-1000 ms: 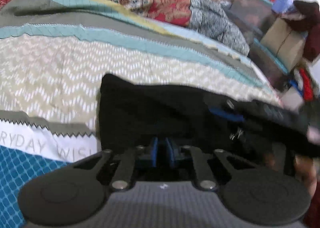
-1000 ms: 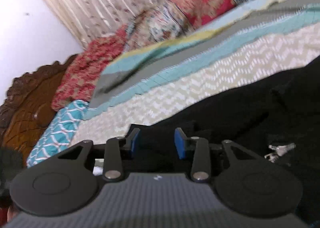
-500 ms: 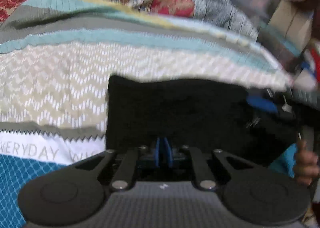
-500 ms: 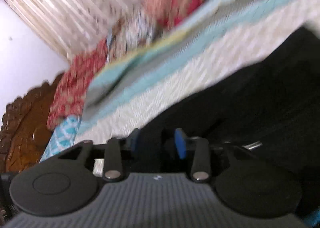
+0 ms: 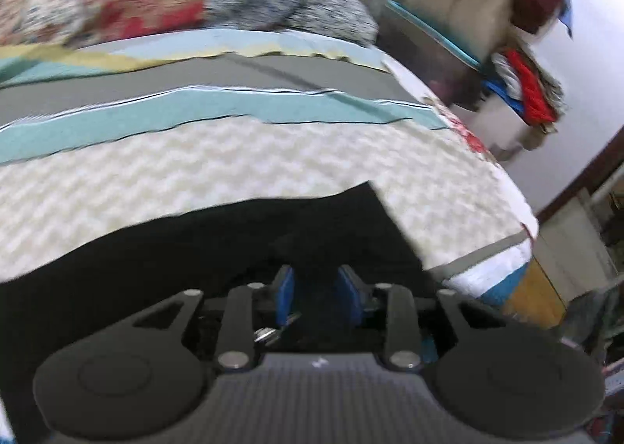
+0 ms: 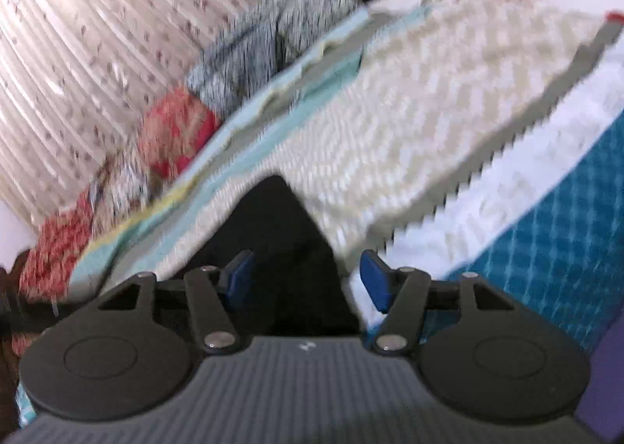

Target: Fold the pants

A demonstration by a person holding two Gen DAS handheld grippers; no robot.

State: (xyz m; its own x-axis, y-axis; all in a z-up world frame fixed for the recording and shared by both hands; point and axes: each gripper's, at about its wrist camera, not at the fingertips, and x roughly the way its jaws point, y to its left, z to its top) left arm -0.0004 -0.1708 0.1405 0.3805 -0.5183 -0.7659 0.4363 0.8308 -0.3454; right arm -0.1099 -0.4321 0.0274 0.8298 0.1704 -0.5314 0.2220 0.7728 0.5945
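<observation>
Left wrist view: boxes and piled clothes (image 5: 522, 93) beside the bed at 2 o'clock; right wrist view alone shows a pleated curtain (image 6: 78, 54) at 10 o'clock. The black pants (image 5: 234, 249) lie flat on the patterned bedspread (image 5: 195, 171), spreading from the left gripper (image 5: 318, 297) toward 12 o'clock; its jaws stand apart, released. The right gripper (image 6: 306, 282), jaws wide and released, straddles a pointed corner of the pants (image 6: 280, 249).

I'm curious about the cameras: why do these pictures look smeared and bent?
Left wrist view: fisheye curves the striped patterned bedspread; far pillows smear, black pants lose detail. Right wrist view: motion blur throughout; the pleated curtain is washed out by backlight.
</observation>
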